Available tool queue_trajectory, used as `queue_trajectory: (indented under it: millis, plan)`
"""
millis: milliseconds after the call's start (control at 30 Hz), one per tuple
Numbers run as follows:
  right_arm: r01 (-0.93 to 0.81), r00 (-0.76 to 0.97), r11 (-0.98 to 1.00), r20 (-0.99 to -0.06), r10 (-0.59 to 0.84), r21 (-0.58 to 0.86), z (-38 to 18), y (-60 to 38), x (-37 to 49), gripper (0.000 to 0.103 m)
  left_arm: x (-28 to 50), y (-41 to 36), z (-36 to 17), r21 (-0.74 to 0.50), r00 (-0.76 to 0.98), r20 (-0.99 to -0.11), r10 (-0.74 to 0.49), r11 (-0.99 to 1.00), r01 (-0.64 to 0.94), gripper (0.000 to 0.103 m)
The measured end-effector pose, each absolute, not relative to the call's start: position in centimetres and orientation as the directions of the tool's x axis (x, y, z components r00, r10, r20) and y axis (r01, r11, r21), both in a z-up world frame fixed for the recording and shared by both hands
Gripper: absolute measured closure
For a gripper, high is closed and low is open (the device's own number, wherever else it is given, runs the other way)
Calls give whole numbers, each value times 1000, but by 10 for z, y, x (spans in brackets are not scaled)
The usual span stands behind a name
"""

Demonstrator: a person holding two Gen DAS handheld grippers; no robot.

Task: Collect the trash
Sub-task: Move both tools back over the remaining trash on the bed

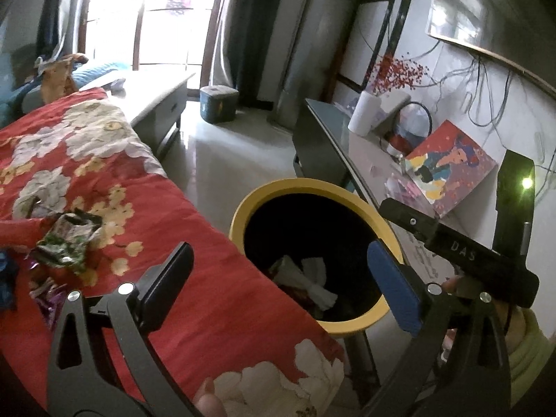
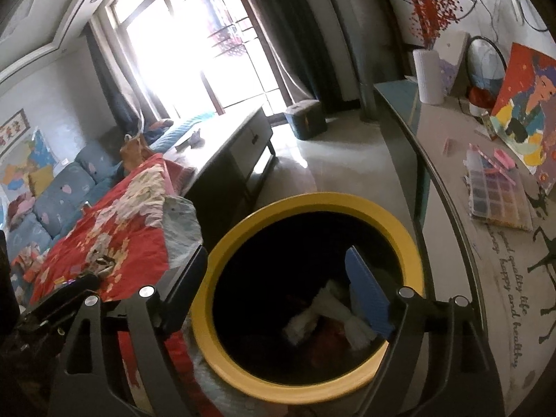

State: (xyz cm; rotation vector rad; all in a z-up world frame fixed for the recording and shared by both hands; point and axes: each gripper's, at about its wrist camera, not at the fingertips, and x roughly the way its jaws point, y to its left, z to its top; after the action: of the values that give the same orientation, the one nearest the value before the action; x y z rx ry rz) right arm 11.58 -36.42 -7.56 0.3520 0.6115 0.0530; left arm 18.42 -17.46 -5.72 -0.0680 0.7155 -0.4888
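A yellow-rimmed black bin point(image 1: 305, 186) stands on the floor between the red flowered quilt point(image 1: 104, 160) and a long sideboard. White crumpled tissue point(image 1: 316, 278) and other scraps lie at its bottom. My left gripper point(image 1: 281, 278) is open and empty, hanging over the quilt's edge and the bin's mouth. A crumpled green-and-white wrapper point(image 1: 66, 239) and purple foil scraps point(image 1: 48, 299) lie on the quilt to its left. My right gripper point(image 2: 278, 285) is open and empty right above the bin point(image 2: 312, 198), with the tissue point(image 2: 333, 305) below it.
The sideboard point(image 2: 486, 243) on the right carries a white vase point(image 2: 429, 76), a painting point(image 2: 528, 111) and a bead box point(image 2: 497, 198). A low grey table point(image 2: 229, 139), a blue sofa point(image 2: 69, 187) and a teal box point(image 2: 305, 118) on the floor lie beyond.
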Motion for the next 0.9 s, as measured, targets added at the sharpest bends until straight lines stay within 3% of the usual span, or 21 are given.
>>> queue_trajectory:
  millis: [900]
  plan:
    - [-120, 826, 955, -506, 247, 270, -44, -293, 104, 22, 150, -90, -27, -228, 795, -509, -330, 942, 246, 11]
